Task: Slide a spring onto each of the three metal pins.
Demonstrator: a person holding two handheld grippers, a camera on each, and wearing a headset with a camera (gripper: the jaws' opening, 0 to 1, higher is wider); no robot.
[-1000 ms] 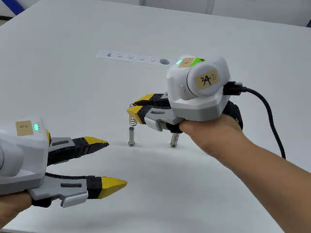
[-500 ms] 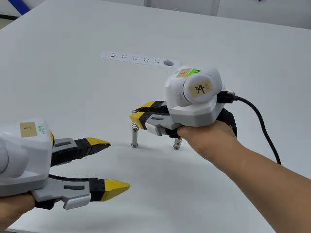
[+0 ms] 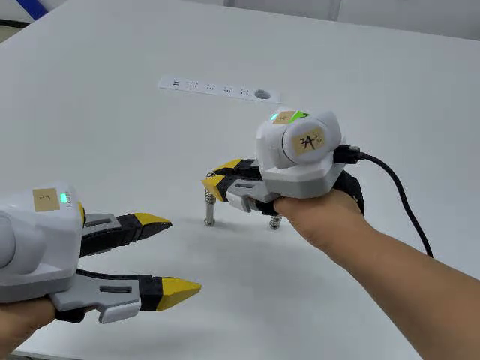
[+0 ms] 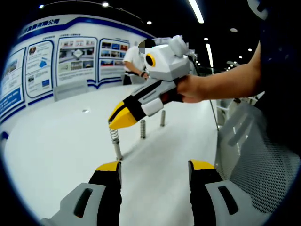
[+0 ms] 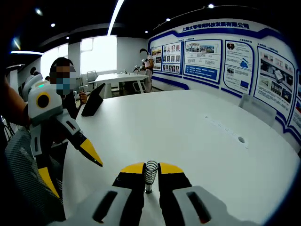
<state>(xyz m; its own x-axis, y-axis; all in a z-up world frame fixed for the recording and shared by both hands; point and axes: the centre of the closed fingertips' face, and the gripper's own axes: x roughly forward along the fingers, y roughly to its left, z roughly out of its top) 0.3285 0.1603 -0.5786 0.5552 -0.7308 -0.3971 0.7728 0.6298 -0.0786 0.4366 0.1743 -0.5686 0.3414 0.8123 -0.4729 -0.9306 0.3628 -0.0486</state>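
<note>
My right gripper [image 3: 213,182] is shut on a spring [image 5: 151,172] and holds it upright over a metal pin [image 3: 209,214] standing on the white table. The pin's top shows inside the coil [image 4: 113,135], just under the yellow jaw tips of the right gripper [image 4: 116,121]. A second pin [image 3: 276,222] carries a spring and stands below the hand. Two more pins [image 4: 142,128] [image 4: 162,117] rise in a row behind the first. My left gripper [image 3: 181,254] hovers open at the near left, apart from the pins, with nothing between its jaws.
A white power strip [image 3: 217,88] lies at the far side of the table [image 3: 112,127]. A black cable [image 3: 401,196] trails from the right gripper toward the right. People sit and stand at other tables in the background.
The right gripper has sunk a little with the spring, bringing the coil lower over the pin. The left gripper has stayed in place, open.
</note>
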